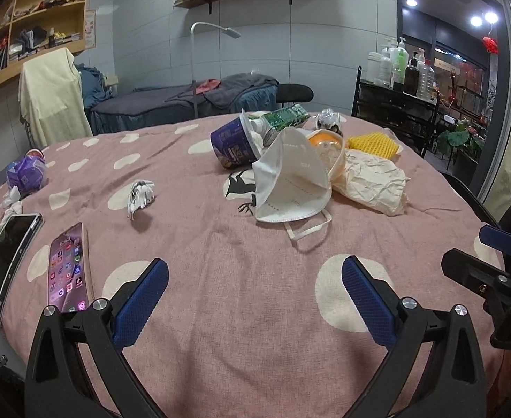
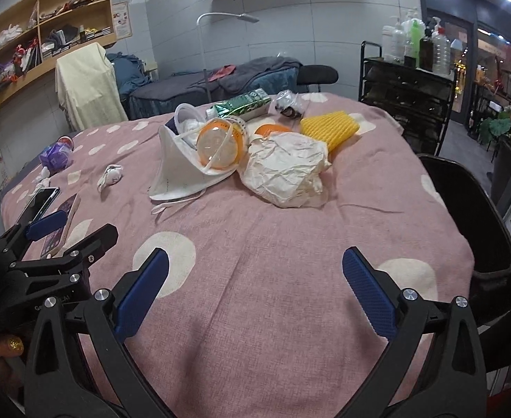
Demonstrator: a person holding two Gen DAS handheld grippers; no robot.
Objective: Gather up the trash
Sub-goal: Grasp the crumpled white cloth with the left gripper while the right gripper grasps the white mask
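A pile of trash lies mid-bed on the pink dotted cover (image 1: pixel 220 313): a white face mask (image 1: pixel 290 181) (image 2: pixel 182 170), crumpled cream paper (image 1: pixel 370 181) (image 2: pixel 287 174), a purple cup (image 1: pixel 234 142), a green carton (image 1: pixel 283 116) (image 2: pixel 241 104), an orange-rimmed clear lid (image 2: pixel 220 146), yellow foam netting (image 1: pixel 374 144) (image 2: pixel 328 127). A small paper wad (image 1: pixel 140 195) (image 2: pixel 111 176) lies apart to the left. My left gripper (image 1: pixel 255 292) and right gripper (image 2: pixel 255 289) are both open and empty, hovering over the near cover.
Two phones (image 1: pixel 69 268) (image 1: pixel 4 261) lie at the left edge, near a purple wrapper (image 1: pixel 25 174) and tissue bits. A black bin (image 2: pixel 464 216) stands at the bed's right side. A black cart with bottles (image 2: pixel 405 83) stands beyond.
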